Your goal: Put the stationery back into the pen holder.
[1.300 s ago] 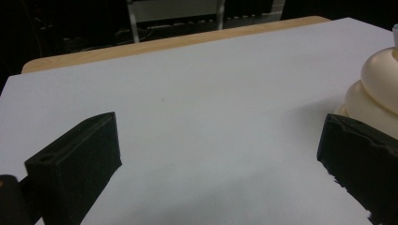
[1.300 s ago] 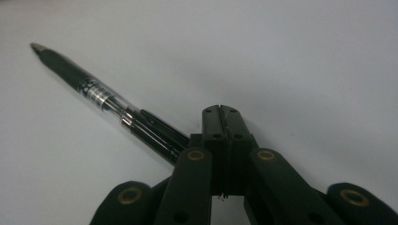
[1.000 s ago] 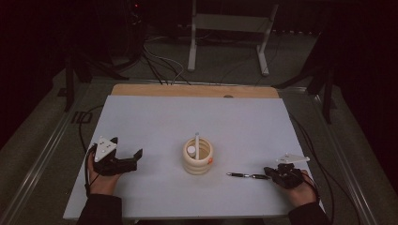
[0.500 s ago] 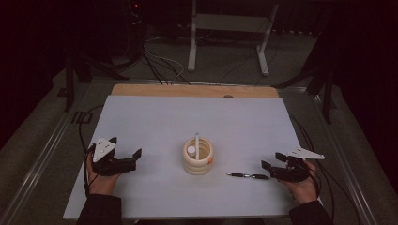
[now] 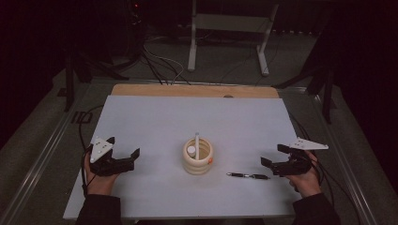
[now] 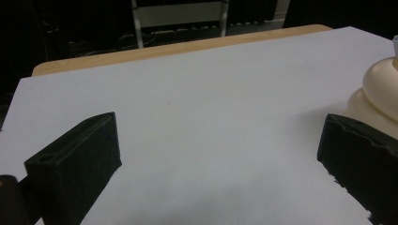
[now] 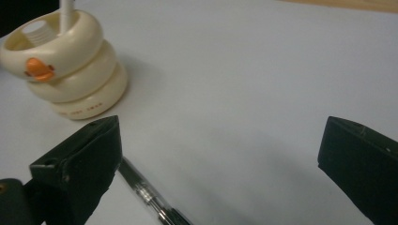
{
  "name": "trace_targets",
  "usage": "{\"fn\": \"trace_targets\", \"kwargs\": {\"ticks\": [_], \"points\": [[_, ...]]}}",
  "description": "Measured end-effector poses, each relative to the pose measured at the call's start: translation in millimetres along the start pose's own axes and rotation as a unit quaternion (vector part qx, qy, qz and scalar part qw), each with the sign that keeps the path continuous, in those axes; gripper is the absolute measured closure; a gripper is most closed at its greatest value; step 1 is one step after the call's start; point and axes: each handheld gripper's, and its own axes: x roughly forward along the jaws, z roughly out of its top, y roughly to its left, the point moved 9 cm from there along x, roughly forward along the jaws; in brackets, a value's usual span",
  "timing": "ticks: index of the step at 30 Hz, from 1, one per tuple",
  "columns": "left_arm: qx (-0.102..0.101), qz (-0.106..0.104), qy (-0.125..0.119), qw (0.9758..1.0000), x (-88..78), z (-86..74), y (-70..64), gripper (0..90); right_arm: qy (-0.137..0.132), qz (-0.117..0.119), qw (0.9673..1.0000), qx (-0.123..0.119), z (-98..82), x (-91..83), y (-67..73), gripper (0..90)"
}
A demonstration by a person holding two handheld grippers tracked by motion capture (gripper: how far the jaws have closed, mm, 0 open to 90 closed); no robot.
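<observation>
The pen (image 5: 248, 176) lies flat on the white table (image 5: 155, 117), just in front of my right gripper (image 5: 274, 157), touching neither jaw. My right jaws have just been opening and stand wide, nothing between them. The right gripper view shows an orange knob (image 7: 38, 68) on the cream holder (image 5: 197, 157). My left gripper (image 5: 123, 149) is spread wide, empty.

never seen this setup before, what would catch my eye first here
Most striking is the cream ringed holder at the middle of the white table, with an orange spot on its side and a white stick standing in it. A dark pen lies flat just to its right. The right tool hangs close by the pen, jaws just opened wide with nothing between them, and the left tool sits open on the other side.
</observation>
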Motion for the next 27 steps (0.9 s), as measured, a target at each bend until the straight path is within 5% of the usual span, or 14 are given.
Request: {"fn": "trace_targets", "kwargs": {"ticks": [7, 17, 22, 27], "points": [[-0.003, 0.000, 0.003, 1.0000, 0.6, -1.1, 0.3, 0.2, 0.032, 0.022, 0.9983, -0.044, 13.0, 1.7, 12.5, 0.0], [-0.003, -0.001, 0.002, 1.0000, 0.6, -1.0, -0.1, 0.1, 0.099, 0.042, 0.9891, -0.100, 14.9, 15.0, 25.4, 0.0], [-0.002, 0.002, 0.002, 1.0000, 1.0, -1.4, 0.3, 0.2, 0.127, 0.043, 0.9818, -0.135, 16.3, 21.3, 33.1, 0.0], [-0.004, 0.003, -0.001, 1.0000, 0.1, -0.8, 1.3, 0.2, 0.162, 0.043, 0.9709, -0.171, 14.0, 29.6, 41.7, 0.1]]}}
